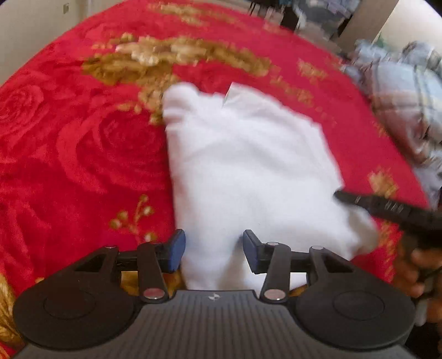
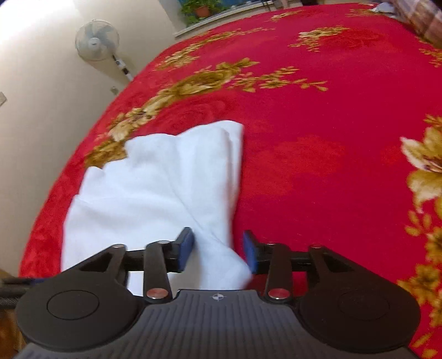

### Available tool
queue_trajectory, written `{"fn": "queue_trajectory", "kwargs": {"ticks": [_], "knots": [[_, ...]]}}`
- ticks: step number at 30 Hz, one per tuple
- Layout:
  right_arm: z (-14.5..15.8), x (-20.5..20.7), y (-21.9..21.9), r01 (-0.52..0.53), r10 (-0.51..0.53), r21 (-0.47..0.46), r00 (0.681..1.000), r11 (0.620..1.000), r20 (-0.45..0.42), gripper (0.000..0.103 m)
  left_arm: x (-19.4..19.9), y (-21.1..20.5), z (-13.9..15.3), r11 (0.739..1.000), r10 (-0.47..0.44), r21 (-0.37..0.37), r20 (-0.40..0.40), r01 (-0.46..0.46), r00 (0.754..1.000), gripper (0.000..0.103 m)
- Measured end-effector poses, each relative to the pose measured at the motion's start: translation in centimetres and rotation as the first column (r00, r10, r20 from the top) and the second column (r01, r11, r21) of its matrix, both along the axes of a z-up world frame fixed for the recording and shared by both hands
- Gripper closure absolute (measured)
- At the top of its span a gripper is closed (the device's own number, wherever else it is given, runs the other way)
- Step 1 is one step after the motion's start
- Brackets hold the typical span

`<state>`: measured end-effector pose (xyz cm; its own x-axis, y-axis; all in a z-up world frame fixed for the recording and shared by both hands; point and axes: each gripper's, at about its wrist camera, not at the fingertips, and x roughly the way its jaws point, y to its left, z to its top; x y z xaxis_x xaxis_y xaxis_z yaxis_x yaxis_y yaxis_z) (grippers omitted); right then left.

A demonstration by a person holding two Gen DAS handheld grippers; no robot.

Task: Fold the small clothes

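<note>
A white garment (image 1: 243, 165) lies partly folded on the red floral blanket (image 1: 83, 154). My left gripper (image 1: 214, 251) is open, its blue pads either side of the garment's near edge. My right gripper (image 2: 218, 254) is open too, with a near corner of the garment (image 2: 165, 187) between its pads. In the left wrist view the right gripper's black finger (image 1: 386, 207) reaches over the garment's right corner. The frames are blurred by motion.
A pile of plaid and grey clothes (image 1: 408, 91) lies at the blanket's right edge. A standing fan (image 2: 98, 41) and a cream wall (image 2: 41, 105) are beyond the blanket (image 2: 317, 138) on the left. Potted plants (image 2: 201, 9) stand at the far end.
</note>
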<state>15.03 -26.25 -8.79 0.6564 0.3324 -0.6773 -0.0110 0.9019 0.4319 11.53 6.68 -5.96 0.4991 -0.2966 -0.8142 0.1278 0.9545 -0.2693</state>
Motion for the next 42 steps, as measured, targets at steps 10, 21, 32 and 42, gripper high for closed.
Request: {"fn": "queue_trajectory", "kwargs": {"ticks": [10, 21, 32, 42], "knots": [[-0.2, -1.9, -1.6, -0.006, 0.005, -0.079, 1.000, 0.997, -0.007, 0.057, -2.1, -0.7, 1.4, 0.991, -0.056, 0.122, 0.074, 0.046, 0.996, 0.039], [11.3, -9.4, -1.4, 0.123, -0.050, -0.232, 0.954, 0.965, 0.297, 0.051, -12.5, -2.5, 11.0, 0.986, -0.015, 0.153, 0.450, -0.061, 0.893, 0.000], [9.5, -17.9, 2.4, 0.143, -0.059, -0.228, 0.939, 0.963, 0.339, 0.024, -17.5, -6.1, 7.2, 0.954, 0.153, 0.185, 0.382, -0.237, 0.912, 0.000], [7.4, -15.6, 4.5, 0.063, 0.011, -0.246, 0.957, 0.967, 0.289, 0.023, -16.2, -5.9, 6.5, 0.955, 0.168, 0.181, 0.326, -0.236, 0.930, 0.000]]}}
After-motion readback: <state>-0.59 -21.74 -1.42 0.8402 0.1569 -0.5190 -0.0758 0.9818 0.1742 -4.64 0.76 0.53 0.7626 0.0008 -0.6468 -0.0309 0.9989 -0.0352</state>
